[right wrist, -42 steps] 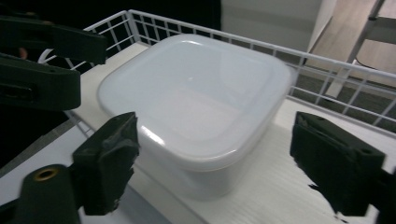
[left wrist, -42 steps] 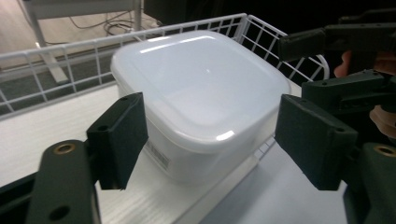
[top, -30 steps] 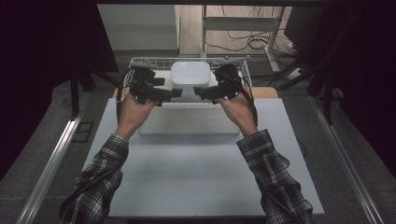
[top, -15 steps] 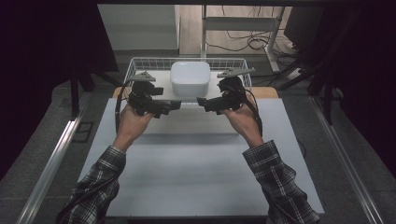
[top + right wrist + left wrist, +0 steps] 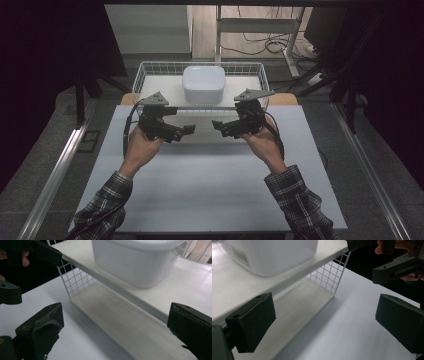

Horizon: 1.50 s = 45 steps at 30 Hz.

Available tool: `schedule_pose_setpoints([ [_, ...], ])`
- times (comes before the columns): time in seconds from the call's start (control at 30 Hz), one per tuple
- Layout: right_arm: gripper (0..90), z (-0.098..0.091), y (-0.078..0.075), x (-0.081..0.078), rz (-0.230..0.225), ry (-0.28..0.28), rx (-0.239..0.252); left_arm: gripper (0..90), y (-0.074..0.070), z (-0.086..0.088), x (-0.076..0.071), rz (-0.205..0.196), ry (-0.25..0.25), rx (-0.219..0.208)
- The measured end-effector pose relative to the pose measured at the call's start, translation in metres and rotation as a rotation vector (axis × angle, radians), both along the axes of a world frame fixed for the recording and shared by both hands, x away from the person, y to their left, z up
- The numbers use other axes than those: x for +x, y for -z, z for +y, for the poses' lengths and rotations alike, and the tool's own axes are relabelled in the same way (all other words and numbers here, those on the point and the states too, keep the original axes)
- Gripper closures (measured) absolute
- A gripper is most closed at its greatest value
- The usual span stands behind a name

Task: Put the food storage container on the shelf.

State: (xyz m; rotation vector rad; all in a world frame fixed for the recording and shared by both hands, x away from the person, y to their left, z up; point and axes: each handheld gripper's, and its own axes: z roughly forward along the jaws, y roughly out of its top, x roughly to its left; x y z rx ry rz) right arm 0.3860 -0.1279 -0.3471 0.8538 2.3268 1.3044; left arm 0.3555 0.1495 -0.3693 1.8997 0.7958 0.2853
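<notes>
While both hands hang over the desk (image 5: 210, 190) just in front of the wire basket (image 5: 145, 75), neither carries anything. Left hand-held gripper (image 5: 190, 130): jaws spread wide, having just been opening, nothing between them; in the left gripper view they frame bare desk and the basket's near corner. Right hand-held gripper (image 5: 217, 125): jaws likewise spread and empty, tips facing the left one's across a small gap. White box (image 5: 203, 84): sits upright inside the basket on a white board (image 5: 167, 87), near its middle, well clear of both grippers. Judgement: the box appears already placed and let go, and the step in hand is backing away. To do it well, draw both grippers straight back toward the person, level and together, keeping the jaws apart and clear of the basket's front wires so nothing snags or nudges the basket. Risk: a trailing cable (image 5: 127, 130) catching the rim.
</notes>
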Motion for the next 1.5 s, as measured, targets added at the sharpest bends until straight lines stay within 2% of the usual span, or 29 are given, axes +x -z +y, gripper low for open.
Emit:
schedule_pose_setpoints([
  [0.07, 0.6, -0.001, 0.005, -0.006, -0.001, -0.005, 0.006, 2.6, 0.009, -0.002, -0.007, -0.002, 0.004, 0.013],
  [0.17, 0.6, -0.003, 0.012, -0.012, 0.0, -0.015, 0.007, 2.6, 0.017, -0.003, -0.012, -0.002, 0.012, 0.011],
  [0.47, 0.6, -0.003, 0.033, -0.023, -0.013, -0.027, -0.025, 3.5, 0.037, -0.002, -0.025, 0.004, 0.024, -0.002],
  [0.5, 0.7, -0.003, 0.039, -0.026, -0.011, -0.028, -0.022, 3.4, 0.045, -0.001, -0.028, 0.009, 0.021, -0.018],
  [0.53, 0.7, -0.004, 0.041, -0.027, -0.01, -0.032, -0.021, 3.4, 0.045, -0.001, -0.028, 0.009, 0.021, -0.018],
  [0.57, 0.6, -0.004, 0.044, -0.028, -0.011, -0.034, -0.021, 3.5, 0.054, 0.0, -0.031, 0.01, 0.013, -0.022],
  [0.6, 0.6, -0.005, 0.047, -0.029, -0.009, -0.033, -0.023, 3.4, 0.054, 0.0, -0.031, 0.01, 0.013, -0.022],
  [0.63, 0.6, -0.006, 0.05, -0.031, -0.009, -0.032, -0.024, 3.7, 0.062, 0.002, -0.035, 0.0, -0.016, -0.008],
  [0.67, 0.6, -0.006, 0.05, -0.031, -0.009, -0.032, -0.024, 3.9, 0.062, 0.002, -0.035, 0.0, -0.016, -0.008],
  [0.7, 0.5, -0.009, 0.057, -0.034, -0.011, -0.03, -0.019, 3.9, 0.07, 0.004, -0.037, 0.003, -0.028, -0.002],
  [0.77, 0.5, -0.01, 0.061, -0.035, -0.012, -0.027, -0.015, 4.0, 0.074, 0.005, -0.038, 0.008, -0.031, -0.007],
  [0.83, 0.5, -0.014, 0.069, -0.038, -0.006, -0.027, -0.03, 4.2, 0.081, 0.006, -0.042, 0.015, -0.034, 0.01],
  [1.0, 0.2, -0.019, 0.078, -0.044, 0.0, -0.028, -0.034, 4.2, 0.09, 0.007, -0.05, 0.024, -0.029, 0.011],
  [1.03, 0.0, -0.022, 0.081, -0.048, 0.002, -0.024, -0.031, 4.0, 0.095, 0.007, -0.054, 0.031, -0.03, 0.029],
  [1.1, 0.0, -0.025, 0.084, -0.052, 0.009, -0.027, -0.024, 3.7, 0.099, 0.008, -0.058, 0.034, -0.035, 0.041],
  [1.3, 0.0, -0.032, 0.089, -0.06, 0.024, -0.028, -0.008, 3.3, 0.104, 0.01, -0.066, 0.037, -0.035, 0.028],
  [1.5, 0.0, -0.037, 0.091, -0.07, 0.011, -0.031, -0.013, 3.2, 0.107, 0.011, -0.081, 0.025, -0.032, 0.026],
])
